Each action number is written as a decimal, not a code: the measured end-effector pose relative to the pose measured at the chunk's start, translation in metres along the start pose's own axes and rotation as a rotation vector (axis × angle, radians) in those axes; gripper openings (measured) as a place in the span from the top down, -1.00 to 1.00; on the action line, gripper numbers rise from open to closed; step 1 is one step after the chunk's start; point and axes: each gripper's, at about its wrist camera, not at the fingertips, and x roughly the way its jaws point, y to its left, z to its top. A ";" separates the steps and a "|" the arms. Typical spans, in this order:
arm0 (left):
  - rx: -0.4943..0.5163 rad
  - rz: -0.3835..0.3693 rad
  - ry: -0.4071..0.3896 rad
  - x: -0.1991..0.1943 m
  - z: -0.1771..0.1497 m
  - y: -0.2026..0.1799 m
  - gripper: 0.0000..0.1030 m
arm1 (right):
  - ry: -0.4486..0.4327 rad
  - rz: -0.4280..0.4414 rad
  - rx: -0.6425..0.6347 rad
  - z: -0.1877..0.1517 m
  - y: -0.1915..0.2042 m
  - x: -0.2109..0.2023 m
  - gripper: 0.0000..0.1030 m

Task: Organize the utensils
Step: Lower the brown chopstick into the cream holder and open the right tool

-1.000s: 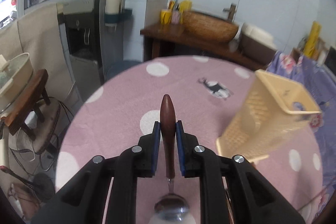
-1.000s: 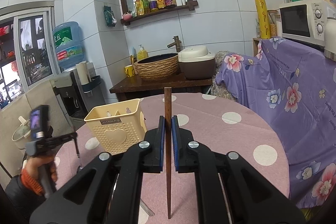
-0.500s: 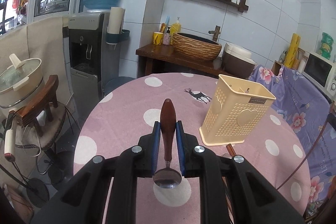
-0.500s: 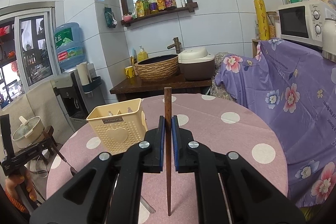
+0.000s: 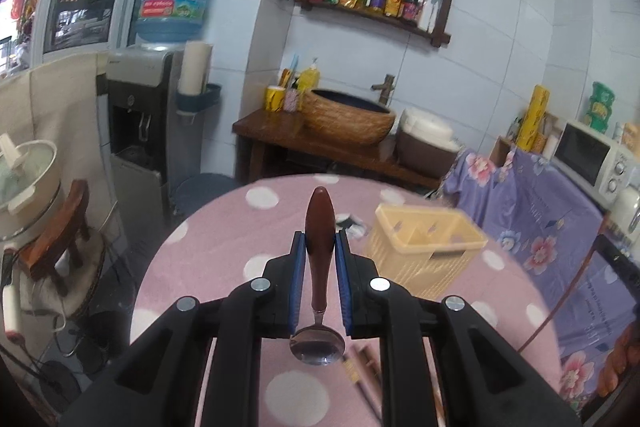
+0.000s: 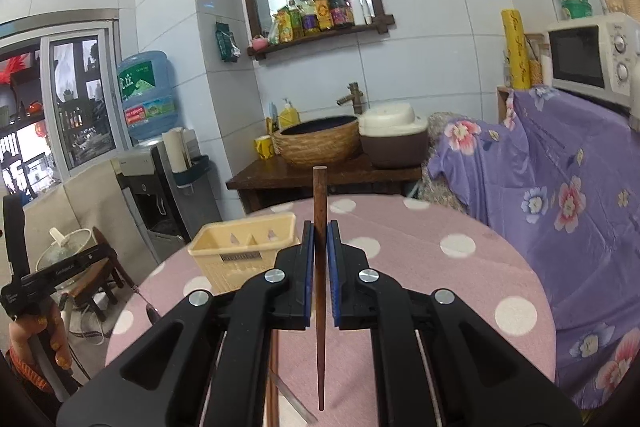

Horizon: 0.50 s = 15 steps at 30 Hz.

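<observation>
Since half a second ago the left gripper [image 5: 320,247] has risen and tipped up, so the yellow basket [image 5: 424,247] now sits lower and more to the right in its view and looks a little blurred, while the right gripper [image 6: 320,239] has hardly changed its place, though the basket [image 6: 244,251] now appears nearer to it. The left gripper is clenched on a spoon [image 5: 319,267]: its blue pads press both sides of the brown wooden handle, the handle points forward and up, and the metal bowl of the spoon hangs down toward the camera. The right gripper is clenched on a single dark wooden chopstick [image 6: 320,287], which stands almost upright between the pads, with the blunt end above them and the thin tip below. The basket stands upright on the round table with the pink dotted cloth [image 6: 420,267], on the left part of it in the right wrist view; its top is divided into compartments. More chopsticks [image 5: 362,371] lie flat on the cloth under the left gripper. At the left edge of the right wrist view the person's hand [image 6: 40,339] holds the handle of the left gripper, with the spoon hanging below it.
</observation>
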 end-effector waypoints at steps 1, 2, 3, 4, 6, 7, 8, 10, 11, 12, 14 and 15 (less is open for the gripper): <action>-0.005 -0.023 -0.007 0.000 0.012 -0.004 0.69 | -0.019 0.009 -0.010 0.010 0.006 0.001 0.86; -0.017 -0.044 -0.017 0.000 0.025 -0.008 0.69 | -0.048 0.016 -0.021 0.024 0.014 0.001 0.86; -0.028 -0.065 -0.028 -0.001 0.038 -0.012 0.69 | -0.070 0.024 -0.025 0.036 0.020 0.002 0.86; -0.035 -0.087 -0.040 -0.003 0.054 -0.018 0.69 | -0.087 0.038 -0.025 0.049 0.026 0.004 0.86; -0.041 -0.117 -0.074 -0.005 0.082 -0.031 0.69 | -0.117 0.068 -0.016 0.079 0.039 0.008 0.86; -0.042 -0.126 -0.088 -0.004 0.091 -0.037 0.69 | -0.135 0.074 -0.016 0.092 0.045 0.011 0.86; -0.036 -0.131 -0.100 -0.003 0.099 -0.044 0.69 | -0.165 0.071 -0.017 0.105 0.053 0.014 0.86; -0.037 -0.129 -0.107 0.008 0.111 -0.059 0.69 | -0.195 0.062 -0.018 0.123 0.064 0.026 0.86; -0.036 -0.124 -0.101 0.015 0.113 -0.063 0.69 | -0.201 0.058 -0.013 0.128 0.068 0.034 0.86; -0.040 -0.123 -0.093 0.022 0.113 -0.067 0.69 | -0.207 0.046 -0.013 0.130 0.071 0.041 0.86; -0.047 -0.106 -0.073 0.038 0.106 -0.071 0.69 | -0.211 0.020 -0.012 0.130 0.074 0.058 0.86; -0.041 -0.098 -0.069 0.045 0.101 -0.073 0.69 | -0.216 0.002 -0.017 0.126 0.074 0.068 0.86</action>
